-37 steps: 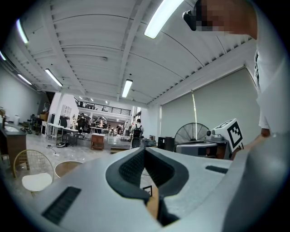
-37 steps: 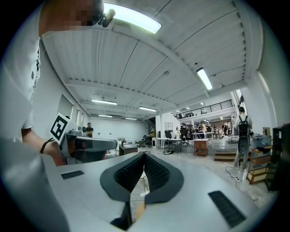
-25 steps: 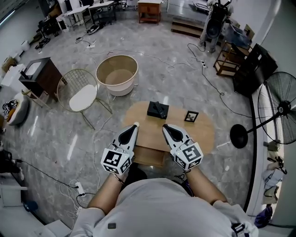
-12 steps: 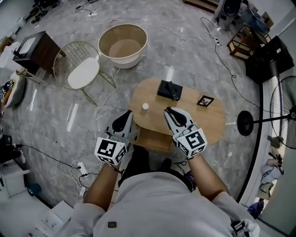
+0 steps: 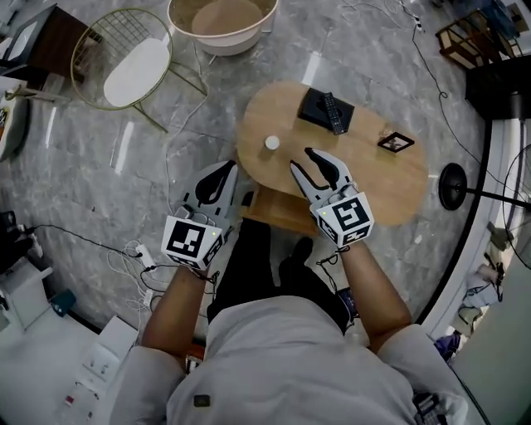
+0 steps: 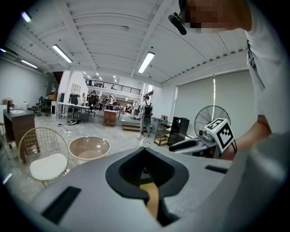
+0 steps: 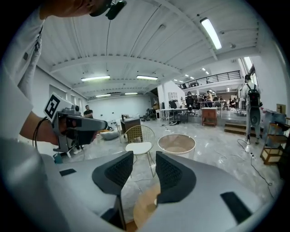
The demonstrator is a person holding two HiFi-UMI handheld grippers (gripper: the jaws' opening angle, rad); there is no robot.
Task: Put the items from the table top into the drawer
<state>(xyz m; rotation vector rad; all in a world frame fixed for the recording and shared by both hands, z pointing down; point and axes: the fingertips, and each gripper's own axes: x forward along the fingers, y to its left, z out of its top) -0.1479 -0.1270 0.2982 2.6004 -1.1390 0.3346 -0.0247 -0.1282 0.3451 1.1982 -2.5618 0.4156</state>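
A low oval wooden table carries a black box with a remote lying on it, a small white round item and a small black frame. The wooden drawer sticks out under the table's near edge. My right gripper hovers over the table's near side, just right of the white item; its jaws are opening, with nothing between them. My left gripper hangs left of the table above the floor, with its jaws together and nothing in them.
On the stone floor beyond the table stand a white tub and a wire chair with a white seat. Cables and a power strip lie at the left. A fan's round base stands right of the table.
Both grippers have sunk toward the table's near edge. The right gripper's jaws, shut before, now stand apart. The left gripper stays shut.
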